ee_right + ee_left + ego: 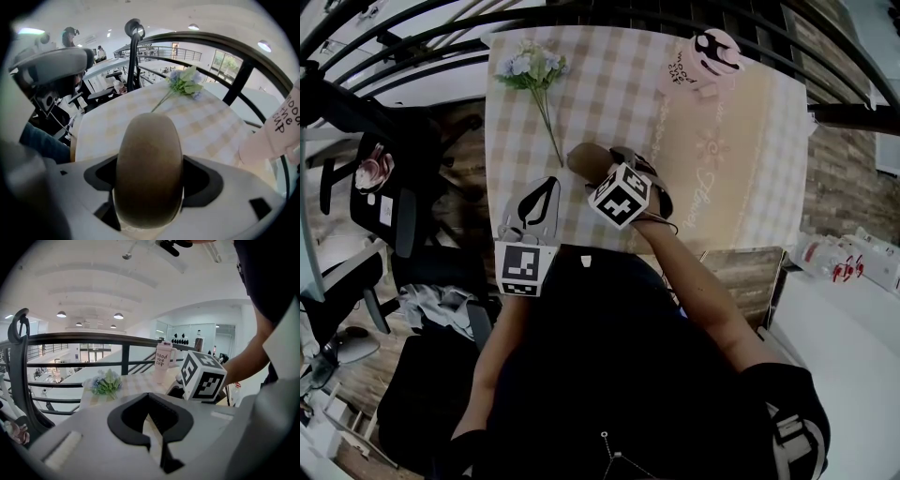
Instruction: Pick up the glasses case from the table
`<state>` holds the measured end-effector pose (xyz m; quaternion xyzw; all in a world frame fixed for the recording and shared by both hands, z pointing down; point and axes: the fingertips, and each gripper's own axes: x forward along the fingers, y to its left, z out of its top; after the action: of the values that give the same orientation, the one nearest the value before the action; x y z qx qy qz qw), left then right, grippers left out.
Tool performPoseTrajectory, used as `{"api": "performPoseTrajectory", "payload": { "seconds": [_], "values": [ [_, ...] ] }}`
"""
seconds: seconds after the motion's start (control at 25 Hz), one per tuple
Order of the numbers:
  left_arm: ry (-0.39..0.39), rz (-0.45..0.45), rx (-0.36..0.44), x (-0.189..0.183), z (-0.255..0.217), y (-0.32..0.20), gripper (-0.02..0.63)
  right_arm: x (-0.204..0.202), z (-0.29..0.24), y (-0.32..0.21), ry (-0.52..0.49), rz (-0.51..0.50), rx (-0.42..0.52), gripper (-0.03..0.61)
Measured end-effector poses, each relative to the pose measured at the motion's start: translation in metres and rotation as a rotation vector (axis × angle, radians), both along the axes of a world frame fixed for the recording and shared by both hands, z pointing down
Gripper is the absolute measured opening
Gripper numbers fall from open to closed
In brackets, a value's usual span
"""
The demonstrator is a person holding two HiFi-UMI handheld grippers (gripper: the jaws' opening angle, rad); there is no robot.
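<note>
A table (750, 159) under a pale checked cloth stands against a black railing (581, 17), beyond which a bright open office shows below. At the table's far edge lie a small bunch of artificial flowers (530, 66) on the left and a pink cup (713, 53) on the right, well apart from each other. The brown glasses case (584, 157) is near the middle of the table's near half, clenched end-on in the right gripper (614, 171). The right gripper view shows its rounded body filling the space between the two jaws, which press on its sides. Whether it is off the cloth cannot be told. The left gripper (551, 183) hangs just beside it, over the table's near left part. Its jaws are drawn together at the tips with nothing between them, only cloth showing through their hollow.
</note>
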<state>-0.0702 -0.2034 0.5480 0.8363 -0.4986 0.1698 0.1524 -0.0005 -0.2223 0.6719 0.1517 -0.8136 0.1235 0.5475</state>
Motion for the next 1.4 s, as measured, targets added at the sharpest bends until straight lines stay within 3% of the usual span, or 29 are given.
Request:
{"api": "performPoseTrajectory", "payload": {
  "seconds": [0.72,1.4],
  "values": [
    [0.006,0.035,0.105,0.013,-0.037,-0.003,0.009,0.001,-0.120,-0.022,-0.225,0.128,0.305,0.376],
    [0.024,-0.034,0.319,0.003,-0.136,-0.032,0.009,0.024,-0.256,-0.048,-0.491,0.323,0.646,0.376]
  ]
}}
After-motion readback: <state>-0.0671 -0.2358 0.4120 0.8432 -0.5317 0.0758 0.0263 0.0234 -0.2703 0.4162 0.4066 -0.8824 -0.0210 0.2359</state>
